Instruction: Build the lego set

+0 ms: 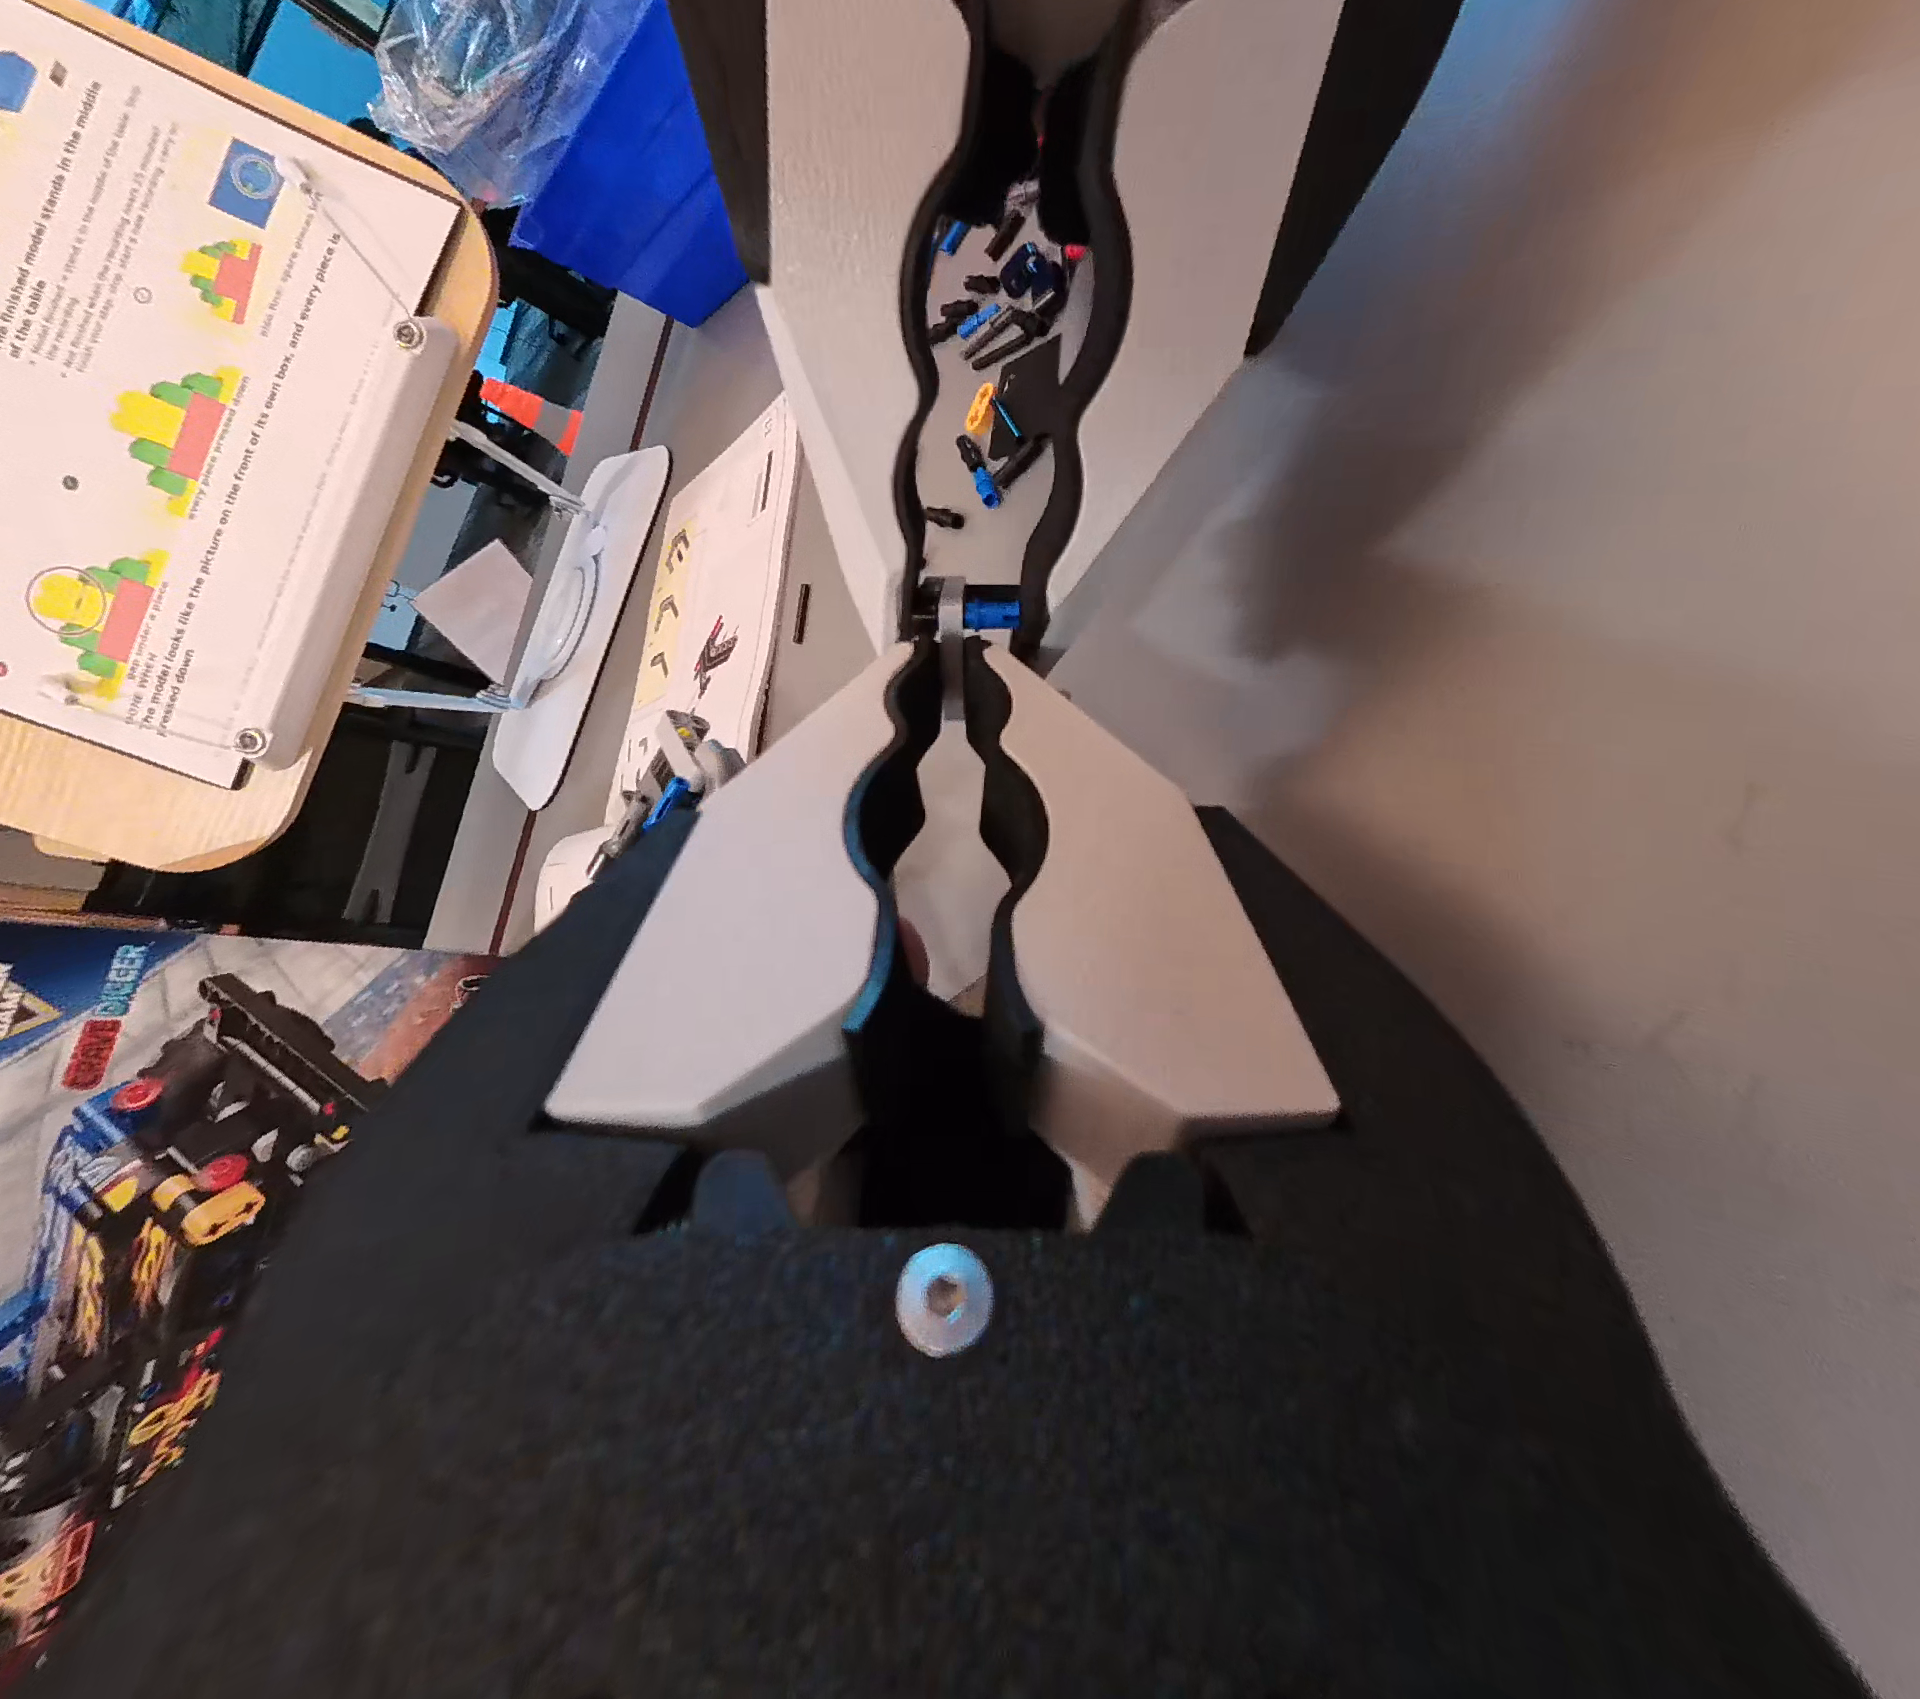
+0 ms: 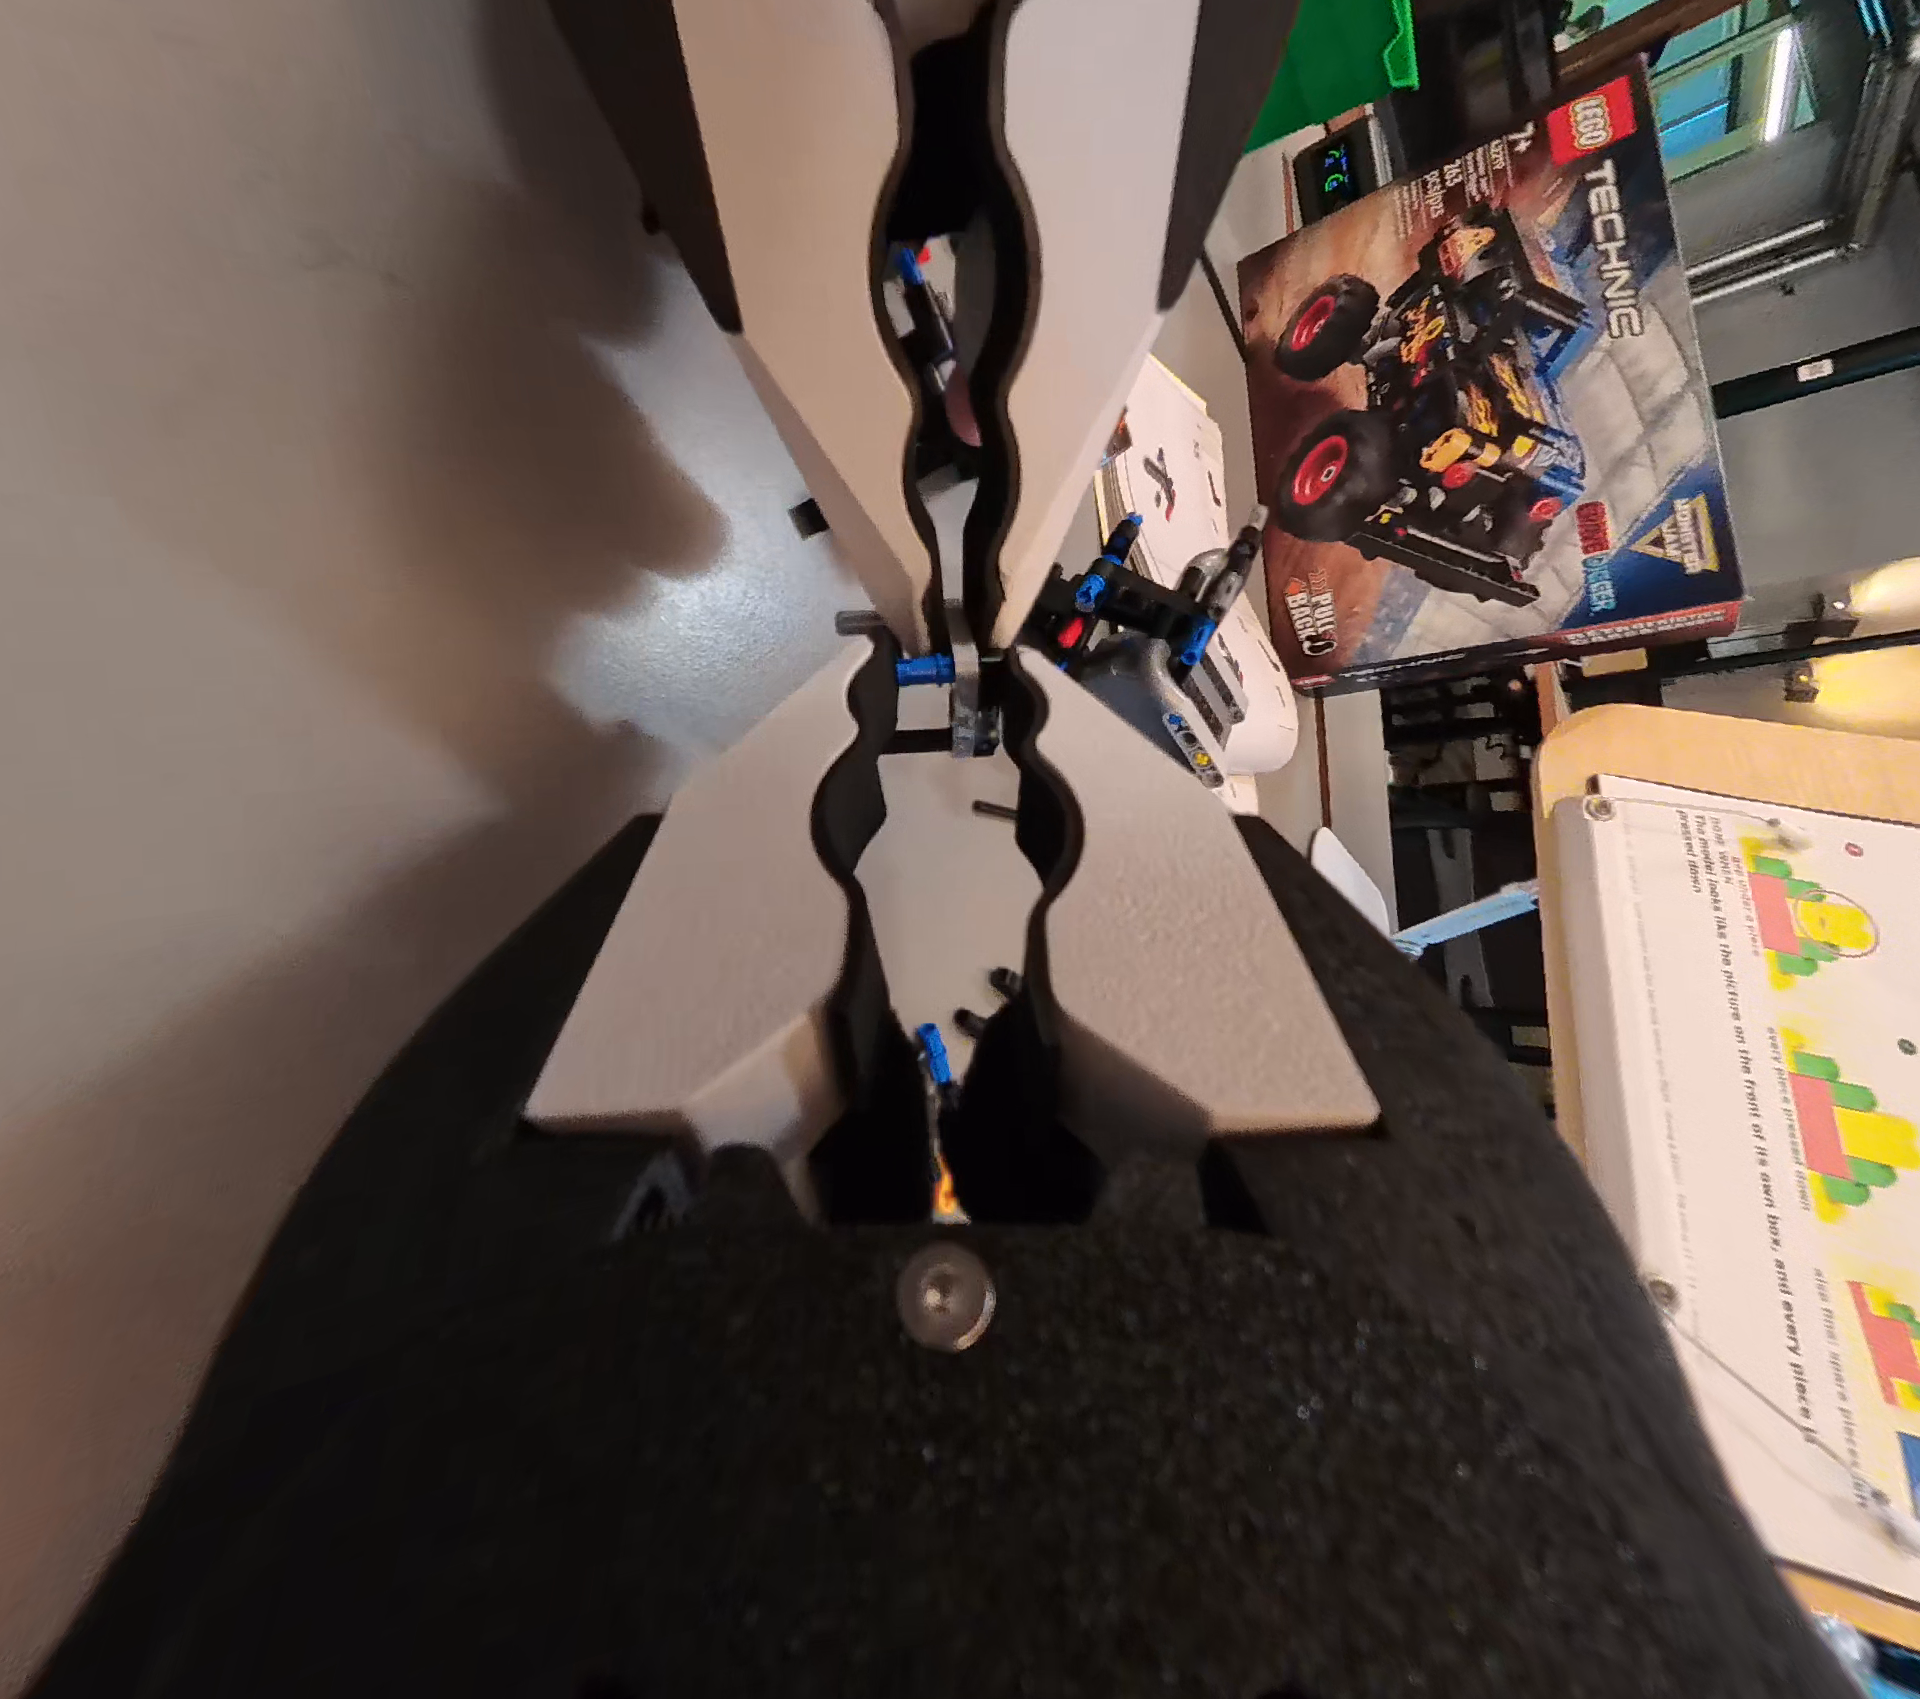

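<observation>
At frame centre, left gripper (image 1: 943, 662) fingers clamp a grey connector (image 1: 951, 610); right gripper (image 2: 971, 662) fingers clamp its blue pin (image 2: 923, 667). Judgement: keep pin coaxial, press straight. Loose parts (image 1: 997, 340) lie on counter beyond.

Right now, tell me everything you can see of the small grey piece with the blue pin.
The small grey piece is a short plastic beam, held in the air between both grippers, whose jaws meet on it tip to tip. A blue pin sticks out sideways from it, and a darker grey peg shows nearby.
</observation>
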`<state>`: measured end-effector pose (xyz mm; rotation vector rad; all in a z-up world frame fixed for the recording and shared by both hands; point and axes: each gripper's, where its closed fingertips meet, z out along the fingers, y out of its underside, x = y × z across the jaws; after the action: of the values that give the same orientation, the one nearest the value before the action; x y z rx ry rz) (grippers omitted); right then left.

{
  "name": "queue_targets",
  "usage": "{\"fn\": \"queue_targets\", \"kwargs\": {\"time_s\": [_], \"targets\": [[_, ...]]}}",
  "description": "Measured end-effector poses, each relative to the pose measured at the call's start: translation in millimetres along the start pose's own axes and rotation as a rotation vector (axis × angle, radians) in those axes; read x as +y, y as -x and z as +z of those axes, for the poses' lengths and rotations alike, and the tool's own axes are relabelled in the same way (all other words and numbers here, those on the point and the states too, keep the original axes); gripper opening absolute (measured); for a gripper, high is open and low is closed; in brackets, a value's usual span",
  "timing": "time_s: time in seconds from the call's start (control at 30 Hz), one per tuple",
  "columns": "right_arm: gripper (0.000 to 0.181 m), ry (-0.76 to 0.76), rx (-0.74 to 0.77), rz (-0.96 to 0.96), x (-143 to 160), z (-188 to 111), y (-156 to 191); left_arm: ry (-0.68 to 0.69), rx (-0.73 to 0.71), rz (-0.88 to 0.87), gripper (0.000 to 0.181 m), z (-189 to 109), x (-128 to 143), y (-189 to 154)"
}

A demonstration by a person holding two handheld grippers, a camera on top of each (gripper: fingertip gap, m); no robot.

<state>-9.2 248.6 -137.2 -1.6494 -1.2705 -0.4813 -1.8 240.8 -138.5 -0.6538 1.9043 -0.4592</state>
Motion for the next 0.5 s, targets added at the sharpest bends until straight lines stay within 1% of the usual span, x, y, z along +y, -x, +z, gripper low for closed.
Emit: {"fn": "queue_targets", "kwargs": {"time_s": [0.23,0.3,0.5], "targets": [[0.016,0.036,-0.026,-0.044,2.6,-1.7,5.6,0.008,0.010,0.027,0.002,0.9,-0.8,-7.1],[0.015,0.039,-0.035,-0.026,3.2,-1.4,6.1,0.003,0.016,0.006,0.001,1.0,-1.0,-6.9],[0.015,-0.021,-0.072,0.051,-0.2,-3.7,5.5,-0.019,0.018,0.005,0.001,-2.1,-4.6,-6.7]]}}
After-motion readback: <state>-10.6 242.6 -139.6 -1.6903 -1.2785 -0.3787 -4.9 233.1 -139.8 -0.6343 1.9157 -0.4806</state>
